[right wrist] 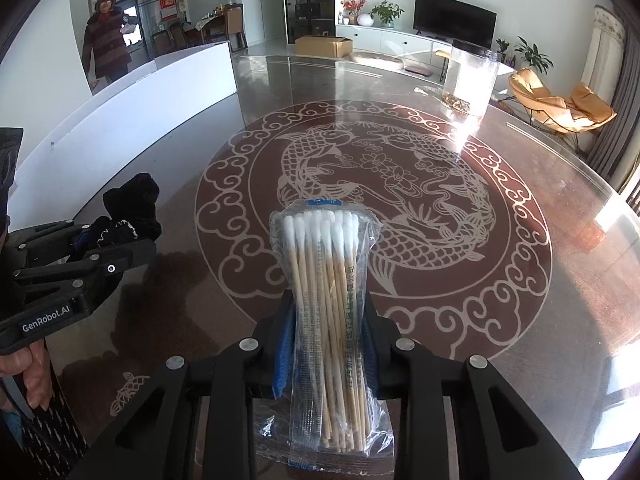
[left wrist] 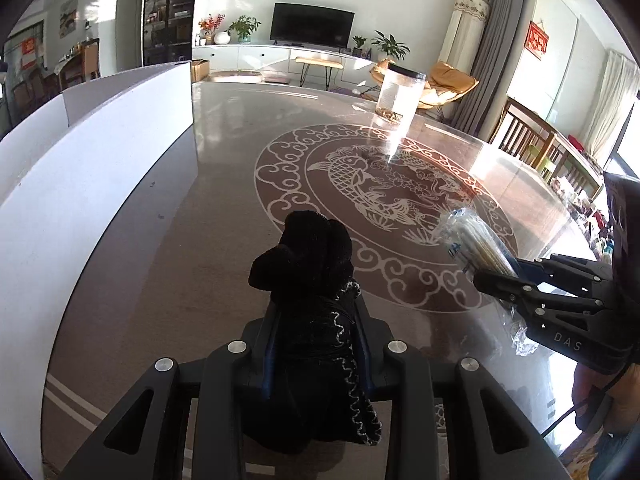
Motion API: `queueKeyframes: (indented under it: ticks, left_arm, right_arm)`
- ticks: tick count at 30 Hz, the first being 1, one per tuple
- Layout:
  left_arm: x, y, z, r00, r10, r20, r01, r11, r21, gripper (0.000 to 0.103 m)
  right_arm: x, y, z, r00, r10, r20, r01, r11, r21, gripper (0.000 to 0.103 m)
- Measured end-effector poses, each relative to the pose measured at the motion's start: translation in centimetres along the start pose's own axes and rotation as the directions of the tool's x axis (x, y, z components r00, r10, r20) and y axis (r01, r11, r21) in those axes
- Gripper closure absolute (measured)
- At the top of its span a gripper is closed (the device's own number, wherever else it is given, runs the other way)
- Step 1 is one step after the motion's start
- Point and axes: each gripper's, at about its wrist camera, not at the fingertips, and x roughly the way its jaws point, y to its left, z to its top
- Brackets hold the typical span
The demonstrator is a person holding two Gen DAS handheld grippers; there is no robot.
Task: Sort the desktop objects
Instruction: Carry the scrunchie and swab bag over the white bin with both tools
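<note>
My left gripper (left wrist: 314,312) is shut on a black knitted glove (left wrist: 308,264) with a white zigzag trim, held above the glass table (left wrist: 224,184). It also shows in the right wrist view (right wrist: 132,208) at the left, in the left gripper (right wrist: 120,236). My right gripper (right wrist: 328,312) is shut on a clear plastic bag of cotton swabs (right wrist: 326,280) with wooden sticks and white tips. In the left wrist view the right gripper (left wrist: 492,276) holds the swab bag (left wrist: 476,240) at the right.
A white open box (left wrist: 120,152) stands at the table's left; it also shows in the right wrist view (right wrist: 132,96). A clear jar with a black lid (left wrist: 400,92) stands at the far side, also in the right wrist view (right wrist: 468,80). A person (right wrist: 106,36) stands behind the box.
</note>
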Motion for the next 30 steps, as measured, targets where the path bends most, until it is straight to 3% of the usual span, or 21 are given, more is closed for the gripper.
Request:
queueKeyframes:
  ticks: [8, 14, 17, 21, 27, 29, 30]
  left_arm:
    - [-8.4, 5.3, 2.0, 0.992, 0.034, 0.119, -0.016, 0.989, -0.146, 0.072]
    - [-14.8, 13.4, 4.7, 0.972, 0.177, 0.157, -0.133, 0.957, -0.257, 0.072]
    - [-16.1, 18.4, 5.8, 0.958, 0.267, 0.103, -0.224, 0.925, -0.308, 0.072]
    - [-15.4, 24.0, 5.9, 0.952, 0.308, -0.006, -0.288, 0.885, -0.366, 0.072]
    - [-10.9, 28.3, 4.3, 0.944, 0.288, -0.161, -0.33, 0.849, -0.413, 0.072]
    - [-9.7, 29.2, 3.9, 0.931, 0.298, -0.212, -0.363, 0.83, -0.424, 0.068]
    - [-9.1, 29.5, 3.6, 0.922, 0.301, -0.245, -0.381, 0.821, -0.426, 0.06]
  right_arm:
    - [-3.7, 2.3, 2.4, 0.993, 0.092, 0.072, -0.09, 0.995, -0.039, 0.073]
    - [-5.5, 8.8, 9.3, 0.962, 0.231, 0.146, -0.207, 0.965, -0.164, 0.073]
    - [-5.7, 14.1, 13.6, 0.928, 0.336, 0.159, -0.295, 0.926, -0.234, 0.073]
    - [-4.1, 21.7, 18.8, 0.88, 0.458, 0.124, -0.406, 0.863, -0.3, 0.073]
    - [2.9, 32.2, 23.0, 0.872, 0.49, -0.021, -0.464, 0.81, -0.358, 0.073]
    - [5.8, 34.4, 23.1, 0.879, 0.471, -0.075, -0.465, 0.81, -0.356, 0.072]
    - [7.2, 35.2, 22.9, 0.88, 0.464, -0.104, -0.468, 0.811, -0.351, 0.071]
